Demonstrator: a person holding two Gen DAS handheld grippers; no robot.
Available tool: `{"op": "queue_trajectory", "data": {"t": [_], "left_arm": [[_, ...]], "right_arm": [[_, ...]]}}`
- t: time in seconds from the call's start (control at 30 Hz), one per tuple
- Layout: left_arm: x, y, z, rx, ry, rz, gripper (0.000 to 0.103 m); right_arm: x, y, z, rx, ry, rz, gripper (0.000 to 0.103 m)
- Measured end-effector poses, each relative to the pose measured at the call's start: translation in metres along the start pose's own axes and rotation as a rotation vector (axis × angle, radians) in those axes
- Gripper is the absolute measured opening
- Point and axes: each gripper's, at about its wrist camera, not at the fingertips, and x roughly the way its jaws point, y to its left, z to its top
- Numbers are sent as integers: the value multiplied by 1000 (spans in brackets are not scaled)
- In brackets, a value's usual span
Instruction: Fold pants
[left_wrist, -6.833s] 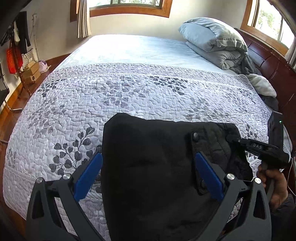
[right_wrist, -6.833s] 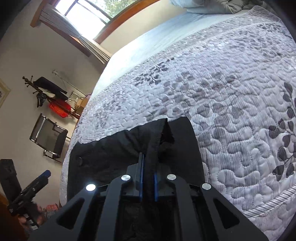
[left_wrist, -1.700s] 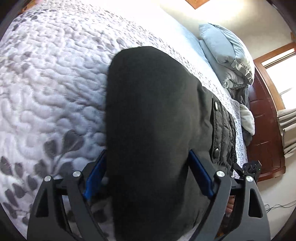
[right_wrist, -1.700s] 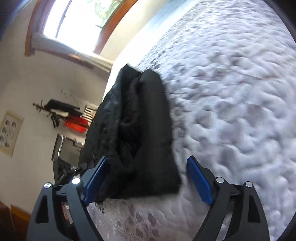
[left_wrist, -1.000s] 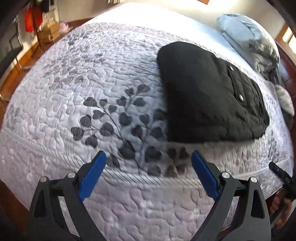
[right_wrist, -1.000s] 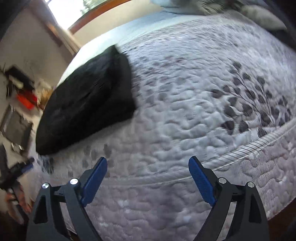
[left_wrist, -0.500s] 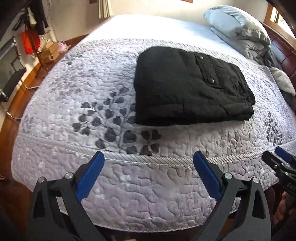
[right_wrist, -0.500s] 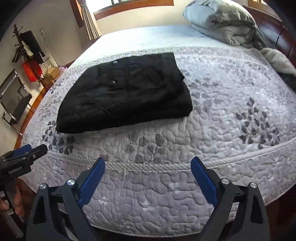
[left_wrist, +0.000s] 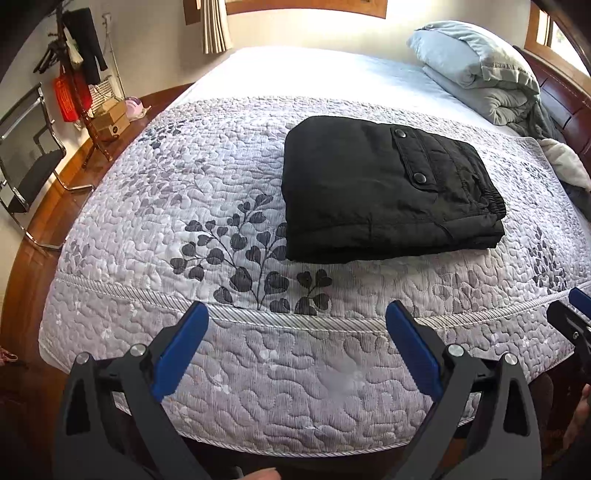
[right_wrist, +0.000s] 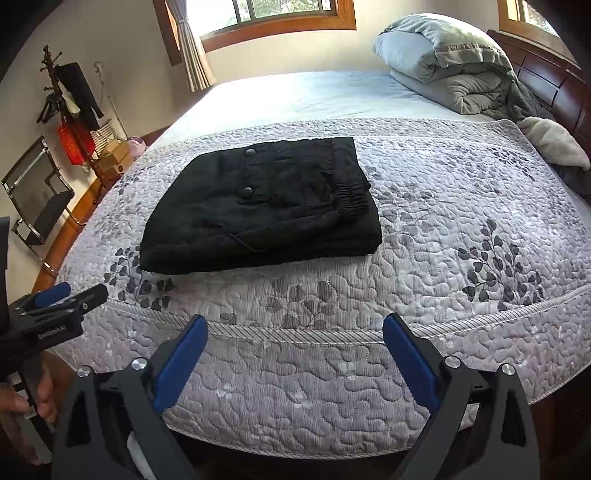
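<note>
On the bed (left_wrist: 258, 369), folded pants (left_wrist: 369, 192) lie beyond both spread claws.

A bed (left_wrist: 332, 77) is covered across its near part by a grey quilted bedspread (left_wrist: 184, 192) printed with dark leaf sprigs. A folded grey duvet (right_wrist: 443, 62) is piled at the headboard (right_wrist: 546, 77) end, with a cream fleece item (right_wrist: 554, 144) just beside it. A coat stand (right_wrist: 70, 107) hung with dark clothing and a red bag is seen at left, near a black chair (right_wrist: 40, 203). Curtained windows (right_wrist: 280, 14) are recorded behind.
</note>
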Motion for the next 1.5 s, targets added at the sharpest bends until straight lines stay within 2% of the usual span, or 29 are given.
{"op": "queue_trajectory", "data": {"t": [0.3, 0.83, 1.5], "left_arm": [[2, -10, -3, 29, 14, -1, 96], [-13, -23, -1, 71, -25, 28, 96], [-15, -24, 3, 64, -33, 18, 96]], "right_arm": [[3, -1, -1, 3, 12, -9, 96], [-1, 2, 2, -5, -3, -16, 96], [4, 2, 4, -9, 6, -27, 97]]}}
